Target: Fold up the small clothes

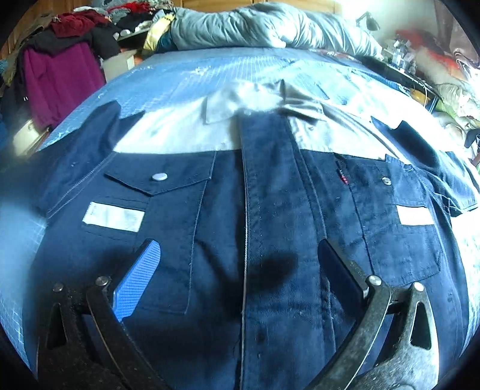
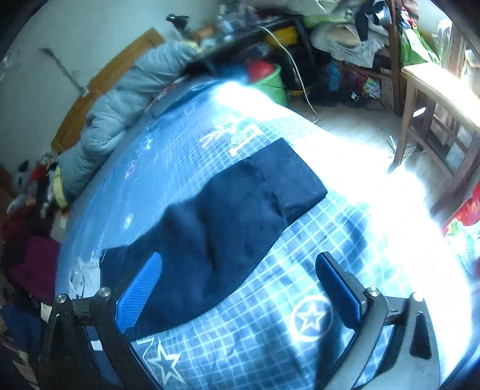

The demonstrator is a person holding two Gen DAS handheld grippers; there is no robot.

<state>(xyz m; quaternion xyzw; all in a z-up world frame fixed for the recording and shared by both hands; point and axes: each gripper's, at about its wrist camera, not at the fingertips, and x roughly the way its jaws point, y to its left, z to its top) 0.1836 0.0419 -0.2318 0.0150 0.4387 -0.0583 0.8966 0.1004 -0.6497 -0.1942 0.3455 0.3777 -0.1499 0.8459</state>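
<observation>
1. We see the left gripper [image 1: 240, 270] at the bottom of the left wrist view, its jaws spread wide and holding nothing, with one blue pad [image 1: 136, 282] at lower left and a darker one at lower right.
2. Between those fingers lies a navy shirt [image 1: 270, 210], front up and filling the middle of the frame, its placket running up the centre.
3. The shirt has a pale grey yoke and collar [image 1: 240, 102] toward the top, two flap pockets with metal snaps, and a pale strip [image 1: 114, 216] under each flap.
4. It rests flat on a blue grid-patterned bedsheet [image 1: 168, 78]; a grey quilt [image 1: 255, 27] is bunched along the top edge, and piled clothes [image 1: 60, 60] sit at upper left.
5. In the right wrist view, the right gripper [image 2: 238, 288] also stands wide and empty at the bottom of the frame.
6. One navy sleeve [image 2: 234, 216] stretches from lower left toward centre, its cuff near white lettering on the sheet.
7. A wooden table [image 2: 435, 90] stands at upper right, a green bucket [image 2: 270, 84] at top centre.
</observation>
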